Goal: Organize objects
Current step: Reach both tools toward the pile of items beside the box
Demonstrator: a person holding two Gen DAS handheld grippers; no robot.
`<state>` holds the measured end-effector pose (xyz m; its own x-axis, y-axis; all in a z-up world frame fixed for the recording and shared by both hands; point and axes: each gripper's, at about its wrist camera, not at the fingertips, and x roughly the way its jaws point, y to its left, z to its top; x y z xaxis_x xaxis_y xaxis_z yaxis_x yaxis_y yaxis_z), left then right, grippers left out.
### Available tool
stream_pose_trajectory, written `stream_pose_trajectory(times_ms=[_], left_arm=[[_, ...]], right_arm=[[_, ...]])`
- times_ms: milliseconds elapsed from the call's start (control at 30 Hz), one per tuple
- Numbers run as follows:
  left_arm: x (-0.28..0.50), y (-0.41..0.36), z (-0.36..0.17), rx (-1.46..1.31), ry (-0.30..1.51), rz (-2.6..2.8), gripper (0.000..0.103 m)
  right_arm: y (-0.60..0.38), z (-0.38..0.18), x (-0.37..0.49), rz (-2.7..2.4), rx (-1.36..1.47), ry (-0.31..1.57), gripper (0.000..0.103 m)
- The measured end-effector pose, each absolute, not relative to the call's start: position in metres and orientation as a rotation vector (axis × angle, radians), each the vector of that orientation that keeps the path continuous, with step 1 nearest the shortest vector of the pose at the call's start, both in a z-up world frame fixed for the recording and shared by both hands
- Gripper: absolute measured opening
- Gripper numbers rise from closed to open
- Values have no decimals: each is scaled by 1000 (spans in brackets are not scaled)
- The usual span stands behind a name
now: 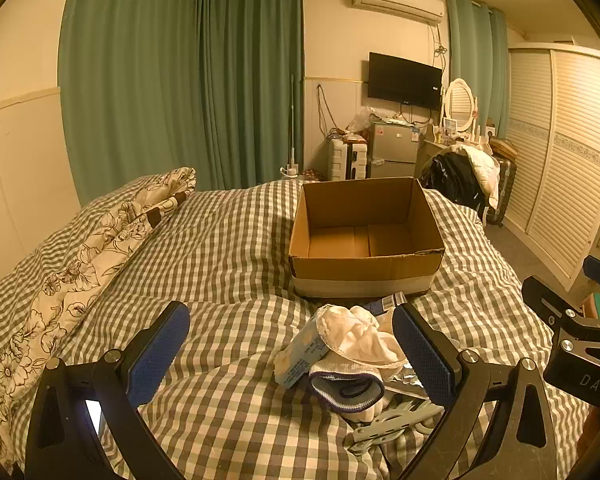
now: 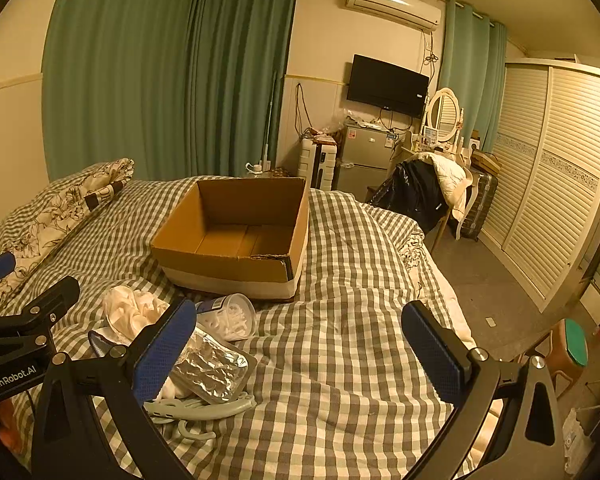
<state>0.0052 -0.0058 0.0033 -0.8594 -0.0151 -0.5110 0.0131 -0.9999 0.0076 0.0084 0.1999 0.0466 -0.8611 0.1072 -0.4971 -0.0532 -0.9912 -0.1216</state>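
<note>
An open, empty cardboard box point(image 1: 366, 240) point(image 2: 236, 236) rests on the checked bed. In front of it lies a pile: a white crumpled cloth point(image 1: 360, 334) point(image 2: 130, 310), a pale blue packet point(image 1: 300, 354), a striped sock point(image 1: 346, 390), a foil blister pack point(image 2: 212, 364), a clear tub of white bits point(image 2: 230, 316) and a grey-green plastic hanger point(image 1: 396, 420) point(image 2: 204, 410). My left gripper point(image 1: 296, 354) stands open just above the pile, holding nothing. My right gripper point(image 2: 300, 350) is open too, over bare bedding right of the pile.
A floral pillow point(image 1: 80, 272) lies along the left side of the bed point(image 2: 340, 360). Beyond the bed's foot are a chair with clothes point(image 2: 424, 188), a small fridge point(image 1: 394, 150) and a louvred wardrobe point(image 2: 548, 184). A small stool point(image 2: 568, 348) stands on the floor at right.
</note>
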Motion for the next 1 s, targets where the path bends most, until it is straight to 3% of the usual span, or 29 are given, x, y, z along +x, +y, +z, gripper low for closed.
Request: stream_pose_trajectory(times_ms=[1000], left_arm=[[5,-5,0,835,-16,-3018,103]], right_arm=[[197,44,10,2951,-798,-157,103]])
